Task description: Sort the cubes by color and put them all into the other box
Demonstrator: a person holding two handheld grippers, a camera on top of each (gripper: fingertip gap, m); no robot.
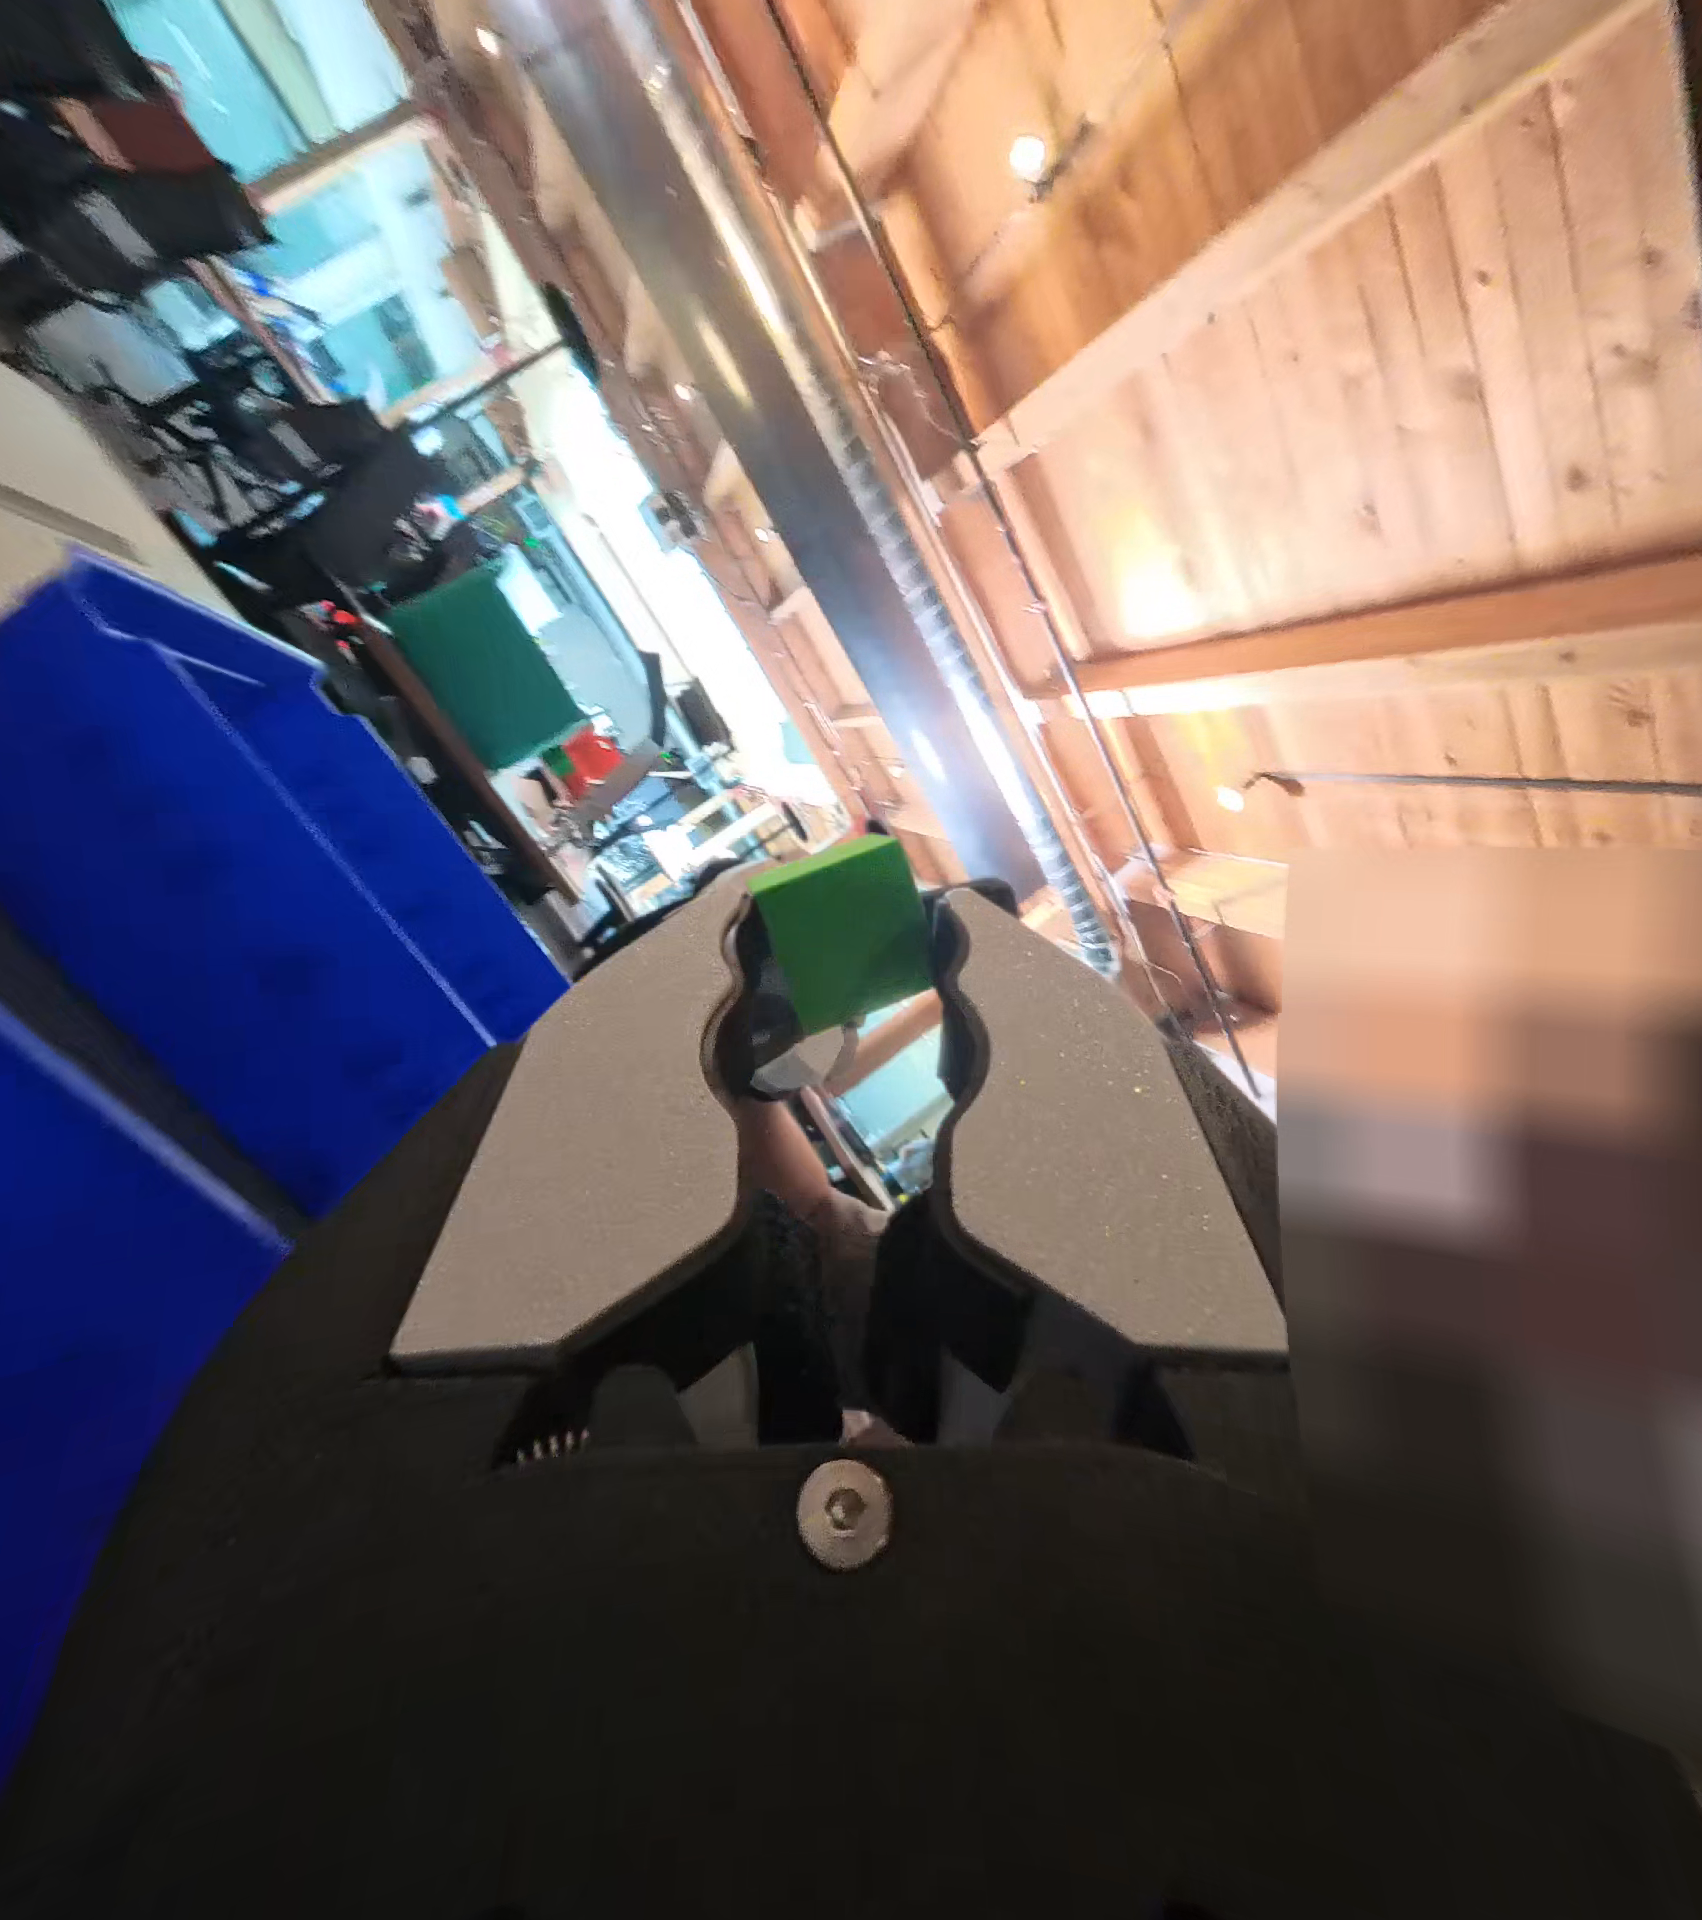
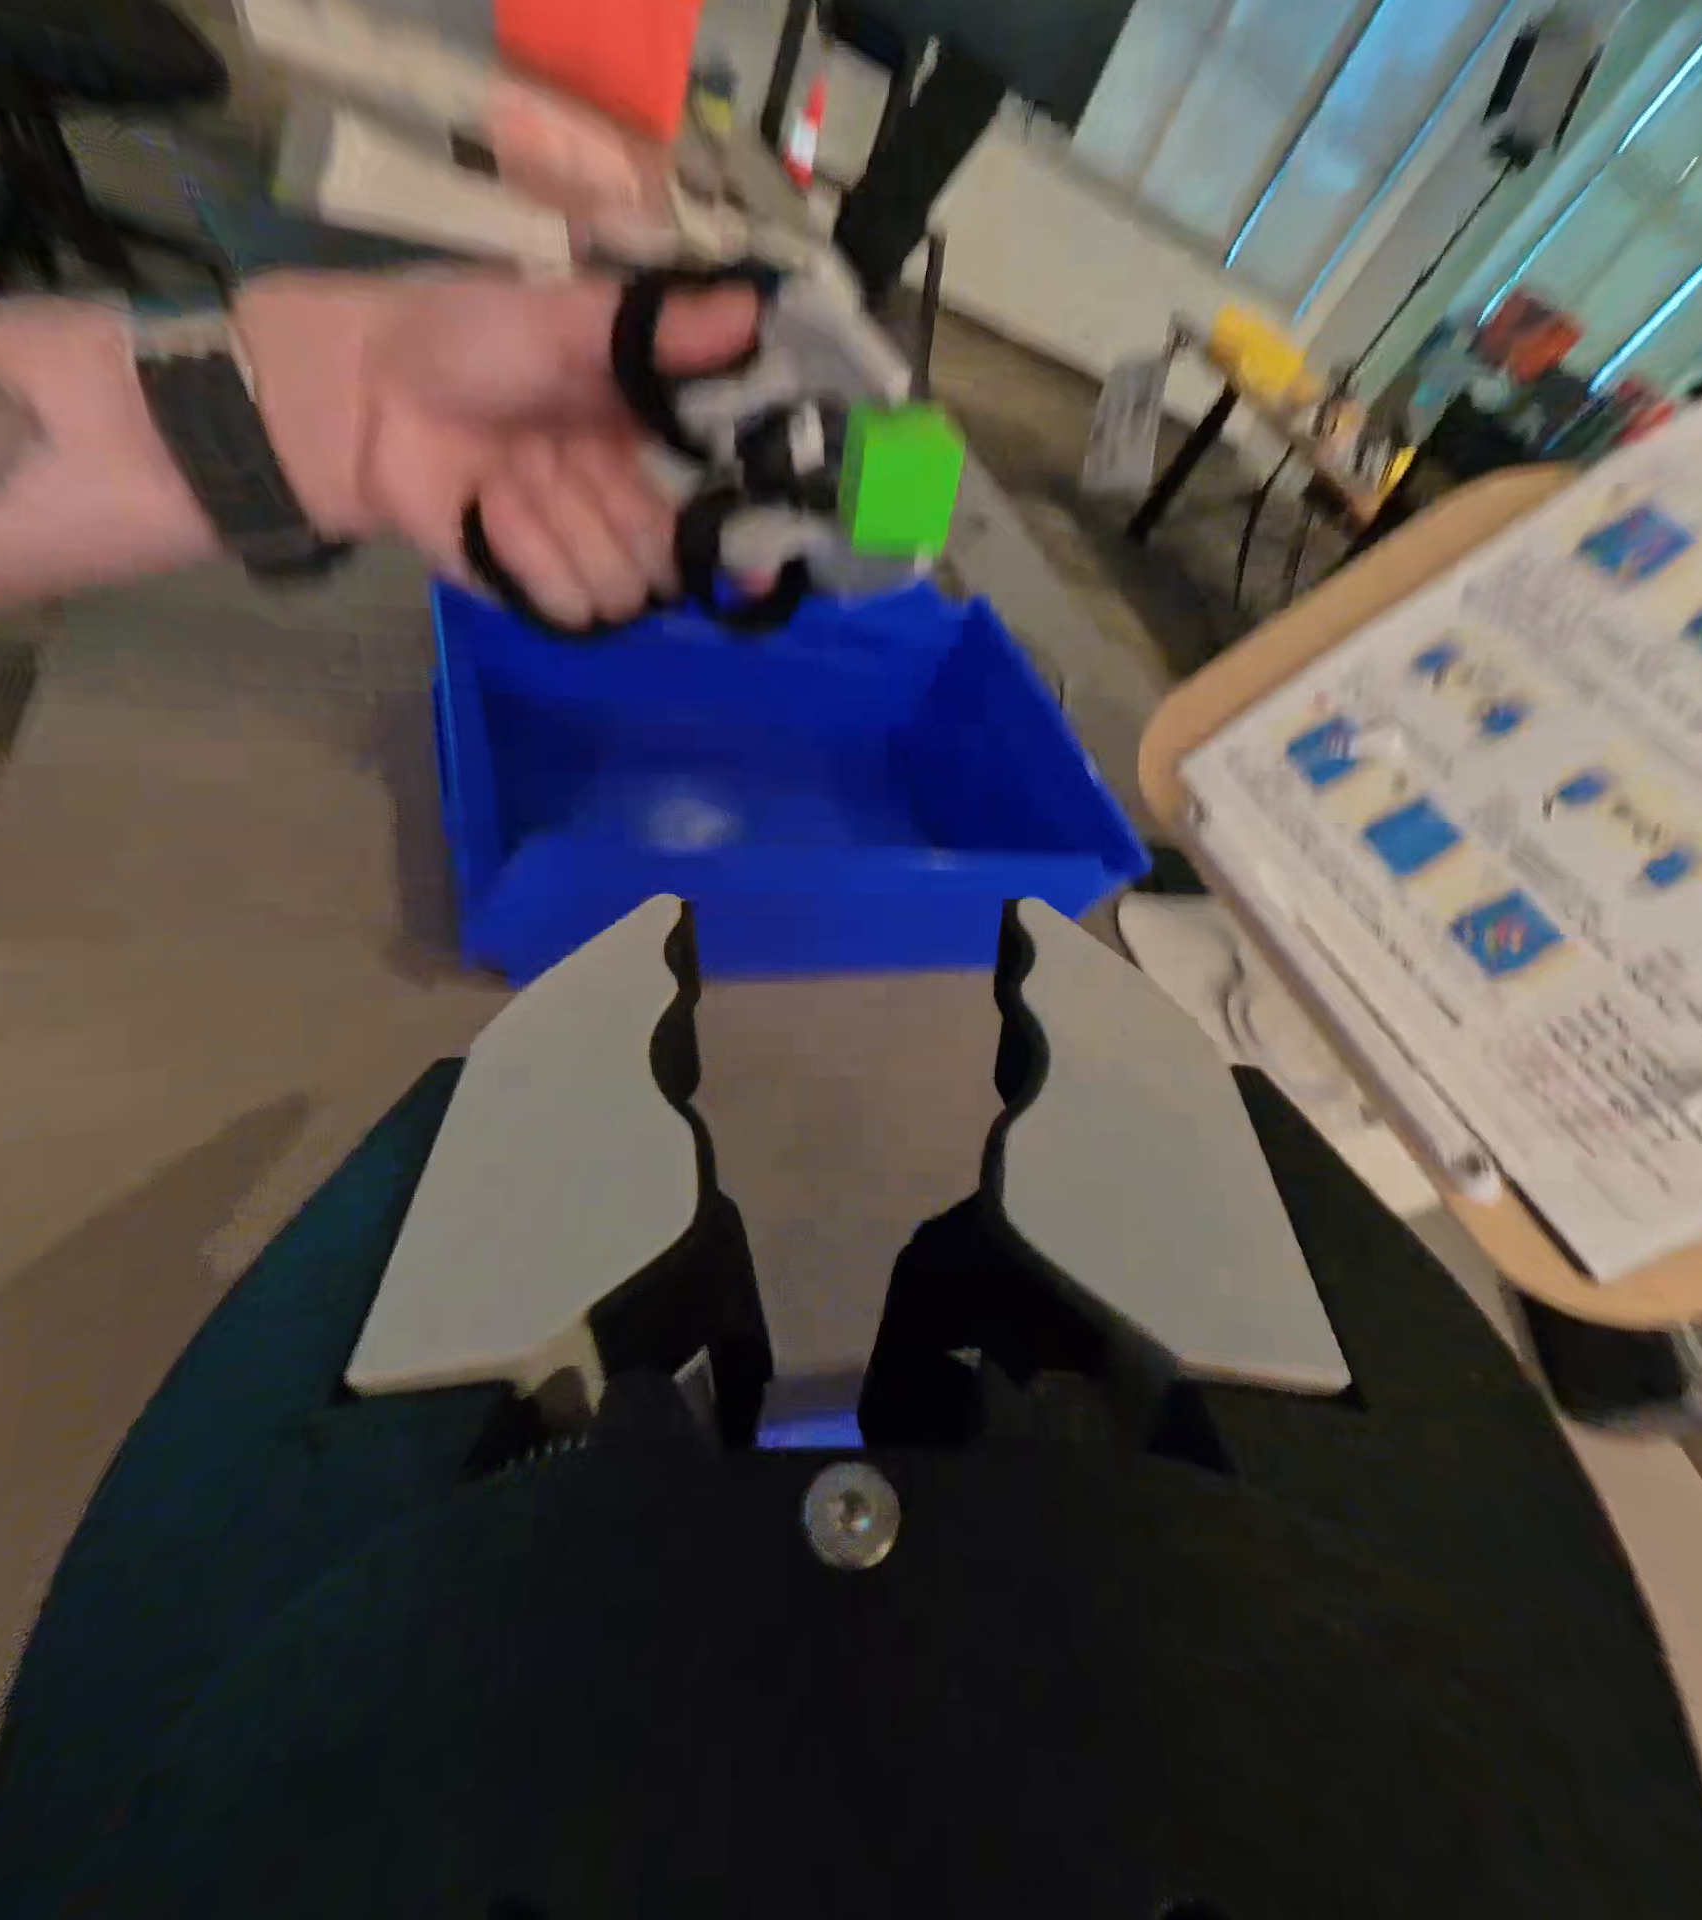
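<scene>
My left gripper [image 1: 842,935] is tipped up toward a wooden plank ceiling [image 1: 1346,416], and its two grey fingers [image 1: 618,1091] are clamped on a bright green block [image 1: 842,935], which sits pinched right at the fingertips with a small pale piece showing just under it. To the left of that gripper, close by, are the dark blue walls of a blue bin [image 1: 203,883], and beyond it a cluttered room with a green board [image 1: 483,665] standing further back; a silvery metal duct [image 1: 722,312] runs along the ceiling above. In the right wrist view, my left hand [image 2: 473,436] shows at the upper left, wrapped round the black handle loops of that same gripper, and the green block [image 2: 899,478] hangs in the air just above the far rim of the blue bin [image 2: 785,790]. The bin rests on a pale tabletop [image 2: 151,987], and I can see nothing lying in it, though the picture is blurred. Nearer the camera, my right gripper [image 2: 842,935] is released, its grey fingers [image 2: 556,1122] spread wide apart with only the tabletop between them, their tips near the bin's near wall. At the far right, a light wooden board [image 2: 1179,727] carries a white printed sheet [image 2: 1512,852] with small blue pictures on it.
</scene>
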